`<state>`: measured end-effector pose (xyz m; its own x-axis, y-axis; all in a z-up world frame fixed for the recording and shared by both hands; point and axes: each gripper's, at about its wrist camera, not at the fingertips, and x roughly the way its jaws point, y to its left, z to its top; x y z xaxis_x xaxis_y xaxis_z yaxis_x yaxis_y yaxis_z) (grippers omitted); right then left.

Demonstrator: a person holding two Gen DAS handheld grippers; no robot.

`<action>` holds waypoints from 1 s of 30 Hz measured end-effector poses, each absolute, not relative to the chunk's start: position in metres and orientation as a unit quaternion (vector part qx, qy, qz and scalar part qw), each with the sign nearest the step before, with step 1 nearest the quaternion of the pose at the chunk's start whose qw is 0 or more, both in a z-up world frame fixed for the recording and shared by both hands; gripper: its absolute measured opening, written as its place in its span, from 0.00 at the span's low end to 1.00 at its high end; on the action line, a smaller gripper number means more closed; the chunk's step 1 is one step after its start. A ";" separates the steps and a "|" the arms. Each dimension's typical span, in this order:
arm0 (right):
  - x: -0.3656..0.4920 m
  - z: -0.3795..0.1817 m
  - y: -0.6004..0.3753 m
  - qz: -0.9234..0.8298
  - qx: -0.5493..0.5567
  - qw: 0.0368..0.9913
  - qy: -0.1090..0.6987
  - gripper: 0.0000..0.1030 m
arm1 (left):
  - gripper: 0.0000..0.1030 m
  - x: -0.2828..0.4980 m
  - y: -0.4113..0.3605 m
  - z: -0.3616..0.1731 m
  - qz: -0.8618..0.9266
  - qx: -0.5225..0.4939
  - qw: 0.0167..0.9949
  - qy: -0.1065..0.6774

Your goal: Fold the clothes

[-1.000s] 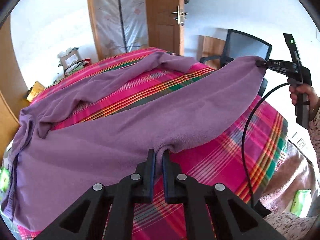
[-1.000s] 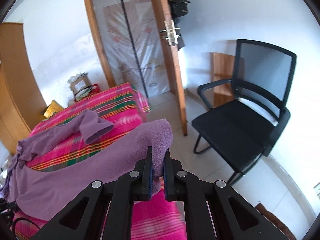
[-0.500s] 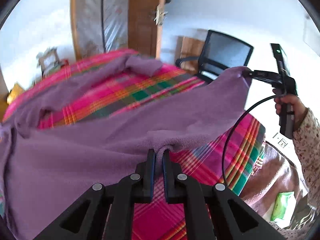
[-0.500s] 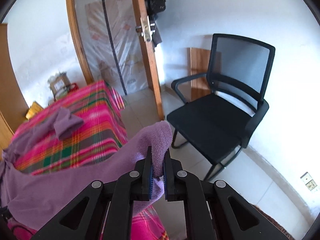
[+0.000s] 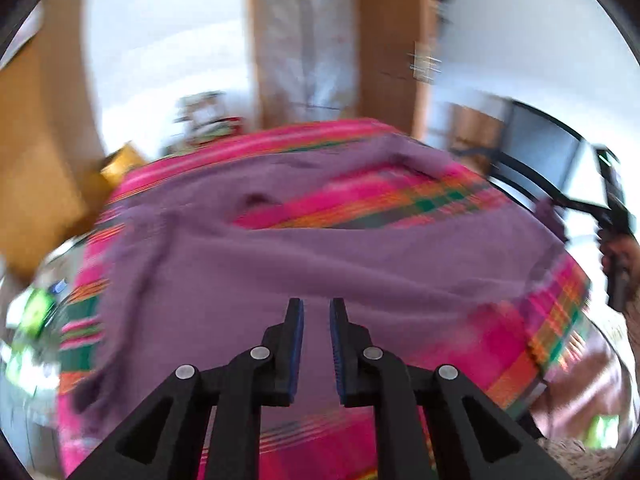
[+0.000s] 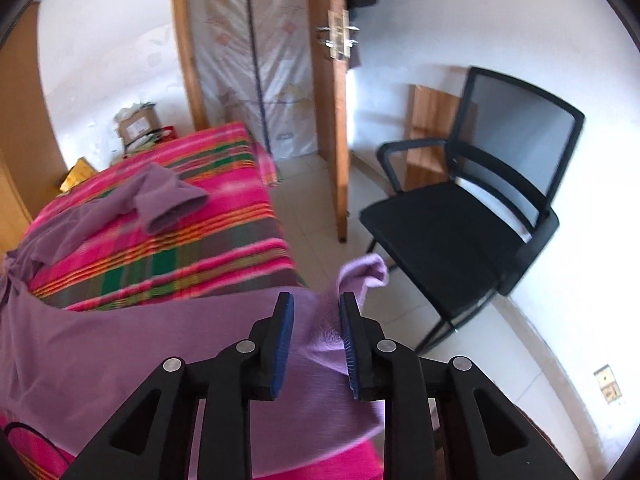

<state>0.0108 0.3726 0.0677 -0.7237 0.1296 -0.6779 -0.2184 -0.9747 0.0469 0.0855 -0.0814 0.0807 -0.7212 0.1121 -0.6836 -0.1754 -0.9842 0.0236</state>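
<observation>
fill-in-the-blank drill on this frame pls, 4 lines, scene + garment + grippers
1. The garment spread over the bed is ____ in colour.
2. The bedspread under it has a plaid pattern that is mostly ____.
3. In the right wrist view, the black office chair stands on the floor beside the open wooden ____.
4. The jaws of the left gripper and the right gripper both stand ____, having just been opening.

Missing words: purple; pink; door; open
</observation>
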 end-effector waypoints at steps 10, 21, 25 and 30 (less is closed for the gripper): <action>-0.014 0.083 0.281 0.935 -0.354 -0.005 0.009 0.25 | 0.14 0.100 -0.185 0.066 0.917 -0.386 -0.095 0.000; -0.039 0.089 0.132 0.918 -0.351 -0.176 -0.057 0.25 | 0.14 0.107 -0.225 0.049 0.905 -0.398 -0.152 -0.017; -0.055 0.083 0.072 0.898 -0.362 -0.234 -0.084 0.25 | 0.14 0.108 -0.238 0.045 0.905 -0.397 -0.145 -0.043; -0.077 0.070 0.005 0.857 -0.393 -0.326 -0.071 0.25 | 0.14 0.108 -0.244 0.040 0.904 -0.401 -0.144 -0.044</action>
